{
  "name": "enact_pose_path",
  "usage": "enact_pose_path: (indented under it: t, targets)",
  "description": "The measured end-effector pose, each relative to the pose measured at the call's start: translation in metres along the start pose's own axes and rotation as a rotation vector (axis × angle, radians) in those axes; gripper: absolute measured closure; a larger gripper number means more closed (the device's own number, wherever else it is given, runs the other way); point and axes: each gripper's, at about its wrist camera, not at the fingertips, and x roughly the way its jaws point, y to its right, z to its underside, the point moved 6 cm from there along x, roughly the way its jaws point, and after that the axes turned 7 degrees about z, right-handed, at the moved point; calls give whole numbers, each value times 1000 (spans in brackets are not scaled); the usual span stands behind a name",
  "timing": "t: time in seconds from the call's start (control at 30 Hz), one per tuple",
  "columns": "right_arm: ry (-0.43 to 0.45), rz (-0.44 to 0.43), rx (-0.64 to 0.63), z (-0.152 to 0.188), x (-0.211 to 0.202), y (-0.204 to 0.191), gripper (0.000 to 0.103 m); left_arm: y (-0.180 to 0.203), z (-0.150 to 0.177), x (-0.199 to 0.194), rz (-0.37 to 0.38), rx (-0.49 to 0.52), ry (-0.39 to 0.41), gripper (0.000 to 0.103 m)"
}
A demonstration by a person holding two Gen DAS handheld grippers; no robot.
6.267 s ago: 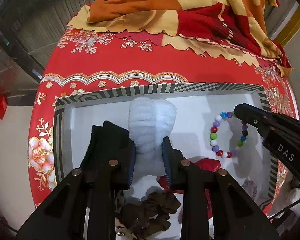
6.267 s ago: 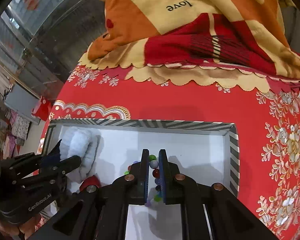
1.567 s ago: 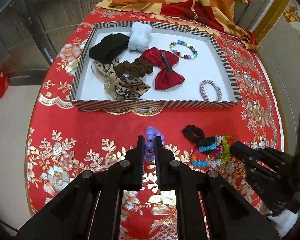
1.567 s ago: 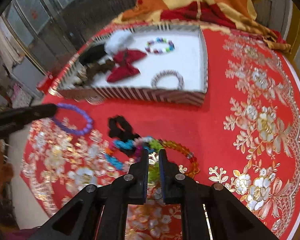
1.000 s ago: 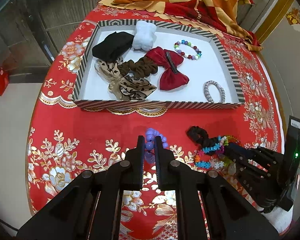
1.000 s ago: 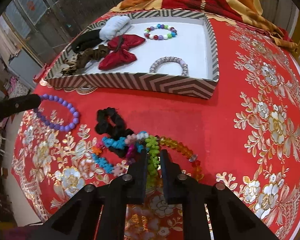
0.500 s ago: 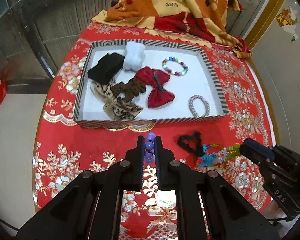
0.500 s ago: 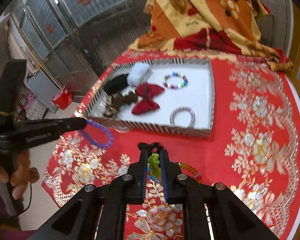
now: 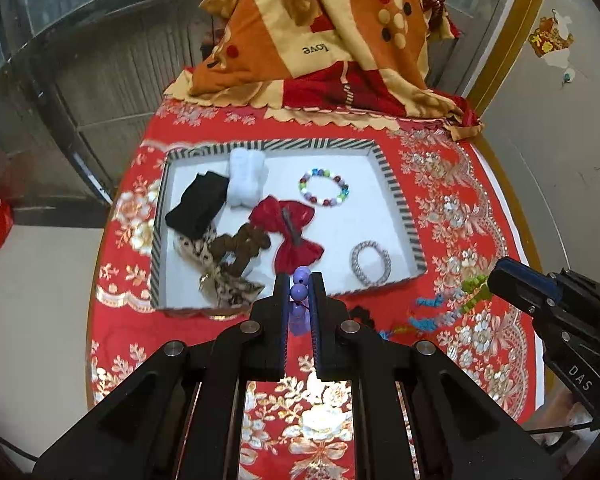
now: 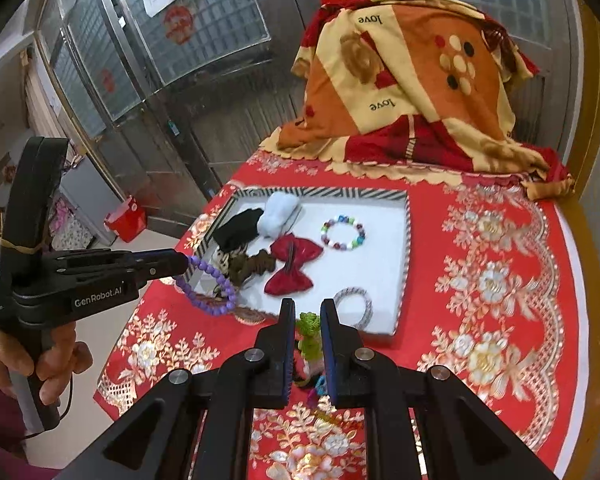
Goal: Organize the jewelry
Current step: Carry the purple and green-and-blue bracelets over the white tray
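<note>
My left gripper [image 9: 300, 280] is shut on a purple bead bracelet [image 9: 299, 292], which hangs as a loop from its tips [image 10: 216, 284] above the near left corner of the tray. My right gripper [image 10: 307, 308] is shut on a green beaded bracelet [image 10: 309, 336], and a tangle of blue and other coloured pieces [image 9: 428, 312] trails below it. The striped tray [image 9: 396, 200] holds a multicolour bead bracelet [image 9: 324, 190], a silver bracelet [image 9: 371, 262], a red bow [image 9: 288, 232] and several scrunchies. A black scrunchie [image 9: 362, 314] lies on the cloth in front of the tray.
A red floral tablecloth [image 9: 460, 216] covers the round table. An orange and red blanket [image 9: 320, 40] is heaped at the far edge. A person's hand [image 10: 40, 364] holds the left gripper's handle. Metal doors and a red box [image 10: 126, 216] stand left of the table.
Both grippers have risen above the cloth, each still shut on its bracelet. The green bracelet and its tangle have lifted off the table, and the tray looks farther away.
</note>
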Motion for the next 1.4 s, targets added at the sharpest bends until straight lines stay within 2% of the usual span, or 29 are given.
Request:
enact_pose_path:
  t: [0.53, 1.07, 1.2, 1.4]
  targets:
    - [-54, 44, 36, -33, 51, 36, 91, 28, -36, 41, 8, 80, -33, 95]
    - [-92, 19, 84, -62, 104, 45, 91, 41, -54, 91, 33, 104, -95, 95]
    - [-102, 9, 79, -71, 118, 39, 91, 34, -57, 106, 47, 80, -117, 95]
    - [-125, -11, 82, -82, 145, 32, 91, -3, -53, 137, 3, 7, -171, 95]
